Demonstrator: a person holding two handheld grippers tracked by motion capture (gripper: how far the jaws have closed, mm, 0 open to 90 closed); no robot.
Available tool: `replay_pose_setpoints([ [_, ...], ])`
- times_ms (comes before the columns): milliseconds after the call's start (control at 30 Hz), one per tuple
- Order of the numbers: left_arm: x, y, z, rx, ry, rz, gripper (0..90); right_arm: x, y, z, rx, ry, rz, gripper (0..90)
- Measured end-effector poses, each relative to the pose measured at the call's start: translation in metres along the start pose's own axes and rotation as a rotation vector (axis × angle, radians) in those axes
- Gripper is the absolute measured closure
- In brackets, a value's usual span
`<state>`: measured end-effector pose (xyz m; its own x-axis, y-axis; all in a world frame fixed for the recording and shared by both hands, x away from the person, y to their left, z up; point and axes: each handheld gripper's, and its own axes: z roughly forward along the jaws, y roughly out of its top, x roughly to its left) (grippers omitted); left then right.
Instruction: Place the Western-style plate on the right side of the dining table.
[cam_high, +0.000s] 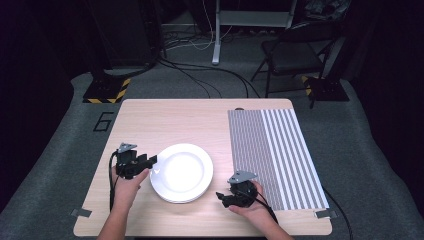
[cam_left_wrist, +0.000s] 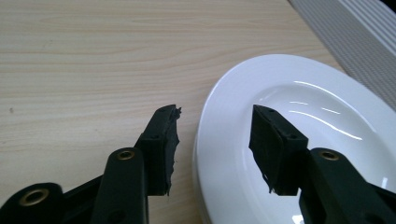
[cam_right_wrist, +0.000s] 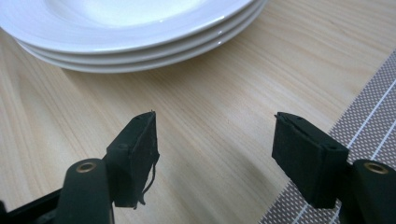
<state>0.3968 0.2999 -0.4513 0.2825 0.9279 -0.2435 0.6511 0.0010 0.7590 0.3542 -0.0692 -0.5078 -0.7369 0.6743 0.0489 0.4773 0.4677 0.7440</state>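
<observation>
So the left gripper (cam_left_wrist: 215, 140) is sitting right at the near-left edge of the stack of white plates (cam_high: 181, 172), jaws parted about halfway with the top plate's rim running up between them: one jaw hangs over the bare wood table (cam_left_wrist: 84, 70), the other over the plate's inside. Pads aren't pressing on anything as far as I can see, though it's hard to say how high above the rim they are from that angle. The right gripper (cam_right_wrist: 215, 158) is off to the other side of the stack, near it but not touching, jaws apart with just tabletop between them. The plates lie ahead of its jaws, three rims stacked, and the striped placemat (cam_right_wrist: 369, 126) is just beside its right-hand jaw. From above, both hands flank the stack, the mat lying beyond the right one.
</observation>
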Motion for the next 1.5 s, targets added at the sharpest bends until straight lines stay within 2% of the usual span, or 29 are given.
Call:
replay_pose_setpoints([
  [100, -0.001, 0.0, -0.006, -0.005, -0.01, 0.018, 54.1, 0.002, 0.003, -0.001, 0.001, -0.01, -0.004, 30.9],
  [233, 0.0, 0.001, -0.01, -0.009, -0.032, 0.025, 57.0, 0.002, 0.01, -0.004, 0.006, 0.006, -0.008, 33.2],
  [267, 0.0, 0.001, -0.011, -0.006, -0.039, 0.036, 57.0, 0.001, 0.017, -0.007, 0.011, 0.02, -0.005, 37.8],
  [300, 0.0, 0.001, -0.011, -0.006, -0.039, 0.036, 57.0, 0.001, 0.017, -0.007, 0.011, 0.02, -0.005, 37.8],
  [333, -0.001, 0.001, -0.011, -0.004, -0.042, 0.046, 56.9, 0.0, 0.024, -0.012, 0.01, 0.016, -0.013, 41.9],
  [400, -0.001, 0.001, -0.011, -0.004, -0.049, 0.042, 56.7, 0.0, 0.027, -0.013, 0.008, 0.011, -0.012, 42.4],
  [433, -0.001, 0.0, -0.011, -0.011, -0.055, 0.036, 56.6, -0.004, 0.035, -0.015, -0.01, 0.012, 0.001, 43.5],
  [533, -0.001, -0.001, -0.01, -0.018, -0.053, 0.041, 55.3, -0.007, 0.045, -0.015, -0.008, 0.012, 0.039, 45.7],
  [633, -0.001, -0.001, -0.01, -0.024, -0.052, 0.039, 55.3, -0.009, 0.054, -0.014, -0.014, 0.002, 0.045, 48.3],
  [700, 0.0, -0.002, -0.009, -0.009, -0.05, 0.036, 55.3, -0.008, 0.057, -0.014, -0.013, -0.005, 0.046, 49.0],
  [833, 0.002, -0.004, -0.007, 0.002, -0.047, 0.024, 58.4, -0.008, 0.07, -0.011, -0.04, -0.018, 0.043, 50.5],
  [933, 0.003, -0.006, -0.005, 0.009, -0.049, -0.003, 62.1, -0.012, 0.079, -0.01, -0.083, -0.011, 0.07, 51.9],
  [1067, 0.006, -0.009, -0.003, 0.026, -0.051, -0.019, 65.9, -0.019, 0.079, -0.009, -0.082, -0.01, 0.09, 52.8],
  [1133, 0.008, -0.01, 0.0, 0.033, -0.045, -0.025, 67.1, -0.022, 0.077, -0.009, -0.086, -0.011, 0.119, 53.1],
  [1200, 0.009, -0.011, 0.001, 0.039, -0.044, -0.028, 67.9, -0.024, 0.075, -0.008, -0.086, -0.005, 0.125, 53.1],
  [1233, 0.011, -0.012, 0.003, 0.045, -0.043, -0.039, 68.9, -0.025, 0.072, -0.007, -0.082, 0.004, 0.147, 53.1],
  [1400, 0.017, -0.015, 0.008, 0.055, -0.062, -0.078, 71.9, -0.025, 0.067, -0.002, -0.062, 0.005, 0.157, 51.5],
  [1500, 0.018, -0.016, 0.01, 0.068, -0.071, -0.081, 73.9, -0.025, 0.065, 0.0, -0.056, 0.002, 0.158, 50.5],
])
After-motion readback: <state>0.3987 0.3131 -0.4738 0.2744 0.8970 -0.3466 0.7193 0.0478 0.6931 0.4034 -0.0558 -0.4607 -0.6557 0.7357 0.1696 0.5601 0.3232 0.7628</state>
